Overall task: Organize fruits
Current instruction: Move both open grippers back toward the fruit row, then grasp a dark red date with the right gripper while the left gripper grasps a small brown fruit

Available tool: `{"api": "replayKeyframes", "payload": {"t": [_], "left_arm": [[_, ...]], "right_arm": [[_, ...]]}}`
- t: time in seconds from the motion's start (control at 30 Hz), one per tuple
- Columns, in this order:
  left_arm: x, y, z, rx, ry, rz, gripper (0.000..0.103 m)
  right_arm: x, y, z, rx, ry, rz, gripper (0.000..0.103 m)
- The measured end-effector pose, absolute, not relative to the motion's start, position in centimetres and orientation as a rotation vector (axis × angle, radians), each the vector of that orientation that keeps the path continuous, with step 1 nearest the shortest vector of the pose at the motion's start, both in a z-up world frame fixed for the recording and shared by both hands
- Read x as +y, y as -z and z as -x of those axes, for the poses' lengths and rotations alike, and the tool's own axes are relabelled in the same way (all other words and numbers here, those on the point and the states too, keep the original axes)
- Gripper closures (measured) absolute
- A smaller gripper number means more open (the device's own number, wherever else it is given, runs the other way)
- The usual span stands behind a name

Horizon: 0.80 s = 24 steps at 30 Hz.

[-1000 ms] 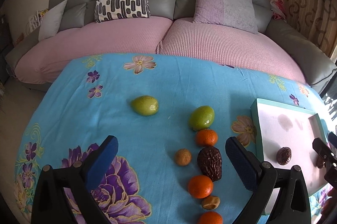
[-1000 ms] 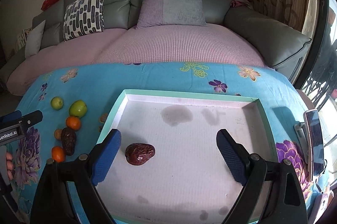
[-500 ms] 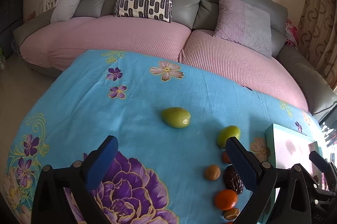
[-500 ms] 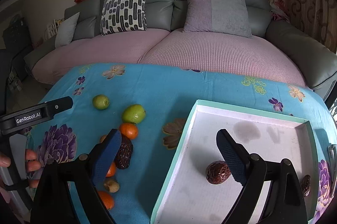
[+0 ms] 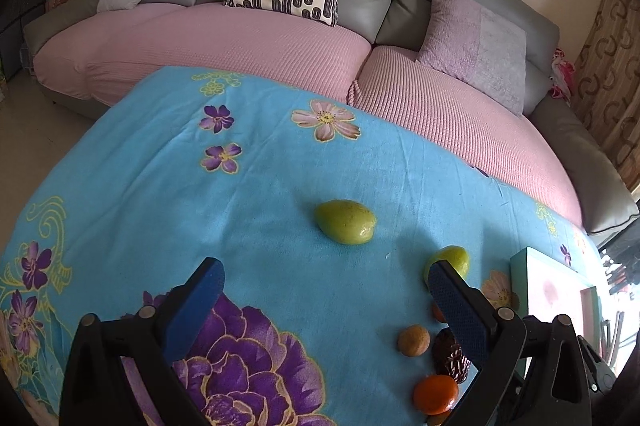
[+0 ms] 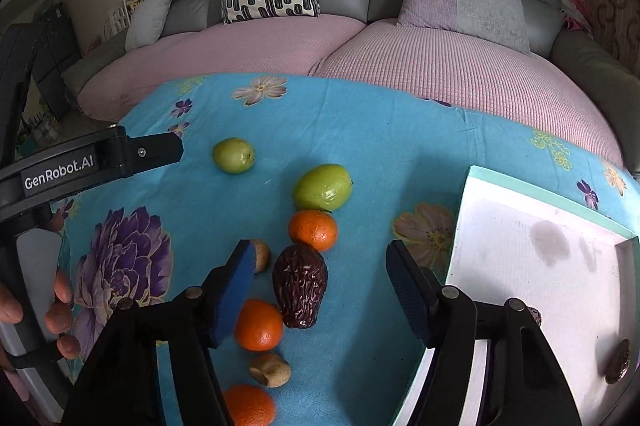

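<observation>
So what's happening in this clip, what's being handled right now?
A person holds a gripper in each hand over a blue floral tablecloth scattered with fruit. The right gripper, open and empty, hovers around a wrinkled dark brown date lying among orange tangerines and green fruits. The left gripper is open and empty too. The white tray with a mint-green rim already holds small dark brown fruits.
</observation>
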<state>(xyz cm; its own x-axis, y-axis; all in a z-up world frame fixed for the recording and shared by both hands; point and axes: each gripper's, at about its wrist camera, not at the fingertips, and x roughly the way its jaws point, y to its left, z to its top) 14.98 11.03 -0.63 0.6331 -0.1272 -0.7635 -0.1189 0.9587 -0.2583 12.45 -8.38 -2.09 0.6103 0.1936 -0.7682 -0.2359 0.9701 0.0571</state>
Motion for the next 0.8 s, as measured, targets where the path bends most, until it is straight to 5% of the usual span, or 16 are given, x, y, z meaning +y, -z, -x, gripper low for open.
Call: {"api": "replayKeyframes", "payload": {"t": [0.1,0.17,0.37,0.47,0.8], "left_arm": [[10.7,1.3,-15.2,0.92,0.009,0.311,0.001],[10.4,1.6,-15.3,0.934,0.01,0.31,0.001],[10.0,2.3,-15.3,0.957,0.017,0.312,0.001],[9.8,2.5,-15.3,0.965,0.024,0.316,0.002],[8.2,3.0,-15.0,1.01,0.101,0.336,0.017]], "right_arm": [[-7.9,2.9,-12.9,0.905,-0.257,0.05,0.037],[-7.6,3.5,-13.0,0.923,-0.259,0.051,0.05],[-7.3,5.3,-13.4,0.983,-0.266,0.065,0.052],[-7.3,5.4,-13.2,0.982,-0.28,0.055,0.064],[-8.7,3.5,-12.1,0.936,-0.269,0.045,0.065]]}}
